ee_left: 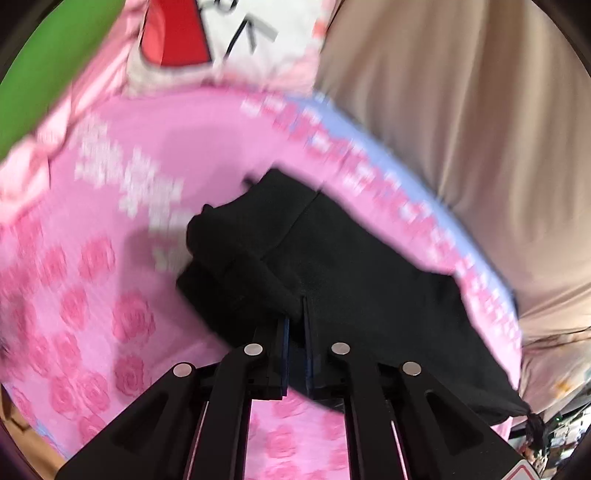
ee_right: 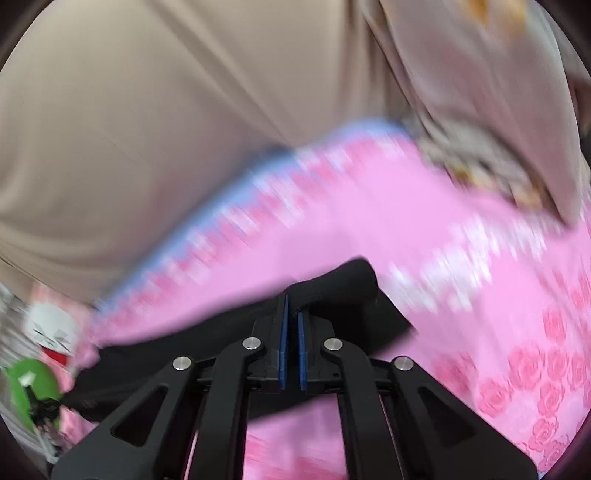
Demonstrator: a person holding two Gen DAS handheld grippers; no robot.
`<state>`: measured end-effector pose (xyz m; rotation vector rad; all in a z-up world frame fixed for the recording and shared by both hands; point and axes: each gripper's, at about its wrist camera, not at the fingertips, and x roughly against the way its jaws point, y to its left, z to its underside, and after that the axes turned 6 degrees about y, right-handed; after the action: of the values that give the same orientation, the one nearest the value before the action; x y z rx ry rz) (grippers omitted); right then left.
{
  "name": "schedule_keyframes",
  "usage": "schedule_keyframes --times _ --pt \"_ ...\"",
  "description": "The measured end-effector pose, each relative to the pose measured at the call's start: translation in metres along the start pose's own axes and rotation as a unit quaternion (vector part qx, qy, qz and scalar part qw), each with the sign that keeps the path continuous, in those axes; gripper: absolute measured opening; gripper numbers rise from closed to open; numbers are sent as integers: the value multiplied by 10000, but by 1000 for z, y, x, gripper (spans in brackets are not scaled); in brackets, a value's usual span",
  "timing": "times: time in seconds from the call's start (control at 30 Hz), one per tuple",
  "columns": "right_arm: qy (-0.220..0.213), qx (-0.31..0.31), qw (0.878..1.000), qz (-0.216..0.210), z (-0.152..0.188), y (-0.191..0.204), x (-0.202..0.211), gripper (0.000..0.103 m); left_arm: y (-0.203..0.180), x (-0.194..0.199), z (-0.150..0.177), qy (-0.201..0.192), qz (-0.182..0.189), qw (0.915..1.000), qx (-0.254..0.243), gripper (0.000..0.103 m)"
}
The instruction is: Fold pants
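Black pants [ee_left: 332, 266] lie partly folded on a pink rose-print bedspread [ee_left: 110, 221]. In the left wrist view my left gripper [ee_left: 295, 314] is shut on a bunched fold of the pants, and the cloth stretches away to the right. In the right wrist view my right gripper [ee_right: 291, 306] is shut on another edge of the black pants [ee_right: 332, 291], and the fabric trails down to the left under the fingers. Both views are blurred by motion.
A beige curtain [ee_left: 461, 129] hangs beyond the bed's blue-trimmed edge [ee_left: 369, 147]. A white cartoon pillow [ee_left: 221, 33] and a green object [ee_left: 48, 66] lie at the head. A beige cloth [ee_right: 498, 129] lies on the bed at the right.
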<state>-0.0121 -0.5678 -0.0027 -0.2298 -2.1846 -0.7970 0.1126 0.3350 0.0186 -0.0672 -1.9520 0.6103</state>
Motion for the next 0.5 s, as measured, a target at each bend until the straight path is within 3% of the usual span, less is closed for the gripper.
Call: schedule_keyframes --times 0.07,0.17,0.3,0.37,0.4,0.5 --pt "169 -34 9998 17 12 -9 -15 3 9 -15 10 106 -248 9996 58 6" --pt "110 -115 9998 -87 24 -16 -10 9 20 -16 22 104 -215 9996 135 8" --pt "94 -219 9992 -322 25 -21 -7 27 26 -6 29 -71 -109 9998 141 9" --pt "55 -164 9994 -311 20 -19 -10 18 23 -9 26 -102 -112 9998 148 7" --pt "59 -97 9996 -248 15 -11 -16 3 20 -9 23 -126 -124 9997 141 5" --pt "-223 292 9992 -181 -9 25 -6 2 -1 -1 3 -253 -90 9996 28 4"
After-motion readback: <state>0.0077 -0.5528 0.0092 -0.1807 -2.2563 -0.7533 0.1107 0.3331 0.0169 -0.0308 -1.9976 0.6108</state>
